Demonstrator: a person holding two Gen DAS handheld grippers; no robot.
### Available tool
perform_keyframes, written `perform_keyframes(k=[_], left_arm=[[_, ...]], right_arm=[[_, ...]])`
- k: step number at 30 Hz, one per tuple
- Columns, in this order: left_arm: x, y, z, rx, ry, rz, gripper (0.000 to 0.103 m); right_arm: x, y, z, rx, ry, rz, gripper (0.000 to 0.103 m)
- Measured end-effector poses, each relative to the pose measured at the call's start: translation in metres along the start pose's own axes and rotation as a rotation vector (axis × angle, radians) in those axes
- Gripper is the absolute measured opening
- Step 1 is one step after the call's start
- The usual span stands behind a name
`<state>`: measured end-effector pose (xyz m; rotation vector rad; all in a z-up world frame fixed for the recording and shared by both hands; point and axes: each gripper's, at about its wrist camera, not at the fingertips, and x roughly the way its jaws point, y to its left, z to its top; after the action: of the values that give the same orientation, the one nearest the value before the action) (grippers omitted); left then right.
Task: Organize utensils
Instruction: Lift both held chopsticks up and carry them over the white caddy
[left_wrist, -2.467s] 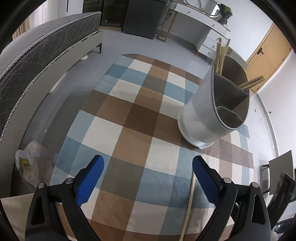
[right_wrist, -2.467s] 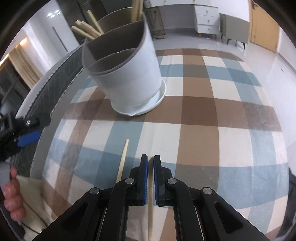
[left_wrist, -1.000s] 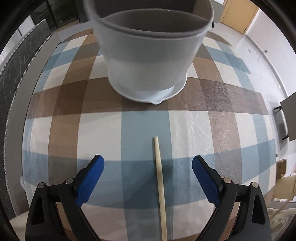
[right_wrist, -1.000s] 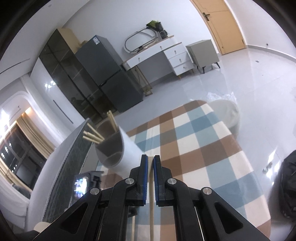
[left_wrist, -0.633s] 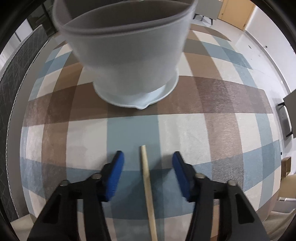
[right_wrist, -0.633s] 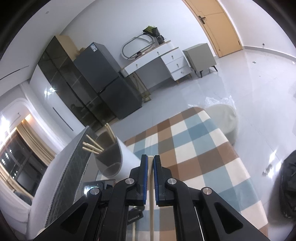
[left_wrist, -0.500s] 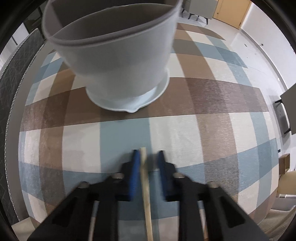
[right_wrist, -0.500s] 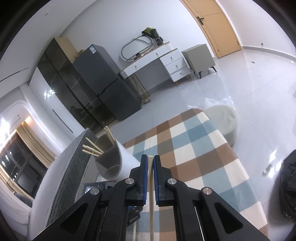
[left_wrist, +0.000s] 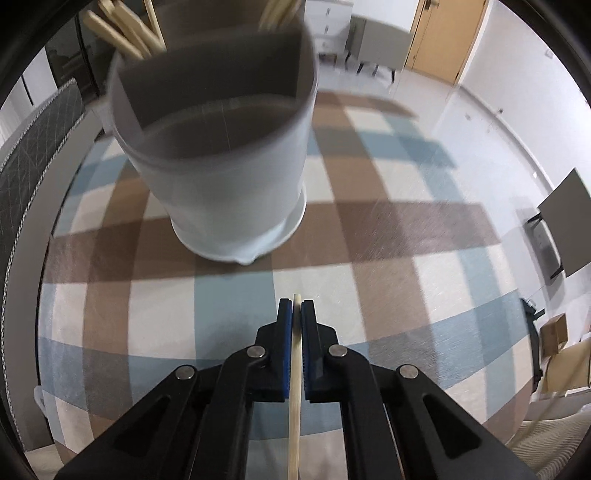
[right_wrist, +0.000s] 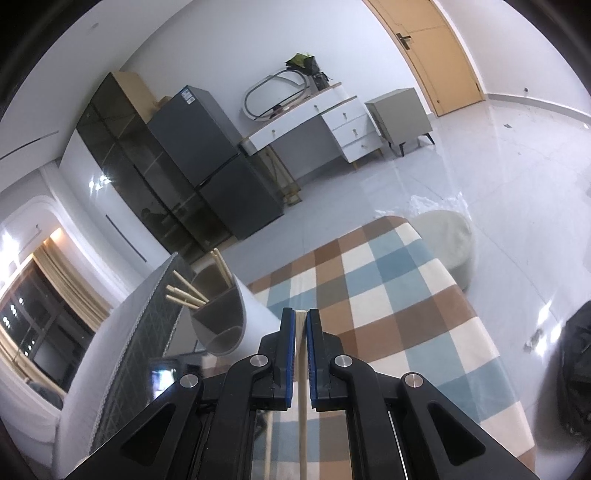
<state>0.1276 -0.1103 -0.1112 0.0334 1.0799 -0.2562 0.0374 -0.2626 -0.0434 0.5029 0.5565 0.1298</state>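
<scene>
A white utensil holder (left_wrist: 225, 192) with grey inner compartments stands on the checked tablecloth (left_wrist: 406, 266); several wooden utensils (left_wrist: 122, 33) stick out of its far compartments. My left gripper (left_wrist: 295, 308) is shut on a wooden chopstick (left_wrist: 294, 387), held just above the cloth in front of the holder. My right gripper (right_wrist: 301, 317) is shut on another wooden chopstick (right_wrist: 302, 406), raised high above the table. The holder (right_wrist: 225, 321) and its wooden utensils (right_wrist: 184, 291) show below and to the left of it.
A quilted grey headboard or sofa edge (left_wrist: 26, 147) runs along the table's left side. A round pale stool (right_wrist: 448, 240) stands past the table's far end. A fridge (right_wrist: 214, 162), dresser (right_wrist: 317, 122) and door (right_wrist: 439, 55) are far off.
My left gripper swung toward the holder, closed on the chopstick on the cloth and lifted it slightly. My right gripper, shut on its chopstick, rose high above the table.
</scene>
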Motion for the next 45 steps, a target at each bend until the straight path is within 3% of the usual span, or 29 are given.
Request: perform_keyframes(k=[12, 26, 45], left_arm=[[-0.067, 0.008, -0.009, -0.02, -0.175, -0.052, 0.0], [-0.107, 0.025, -0.036, -0.014, -0.25, -0.091, 0.0], [-0.145, 0.054, -0.044, -0.012, -0.304, -0.144, 0.0]], right_arm=[[0.001, 0.021, -0.022, -0.113, -0.005, -0.017, 0.005], [-0.014, 0.052, -0.057, -0.215, 0.006, -0.026, 0.005], [-0.046, 0.104, -0.064, -0.303, -0.109, -0.038, 0.005]])
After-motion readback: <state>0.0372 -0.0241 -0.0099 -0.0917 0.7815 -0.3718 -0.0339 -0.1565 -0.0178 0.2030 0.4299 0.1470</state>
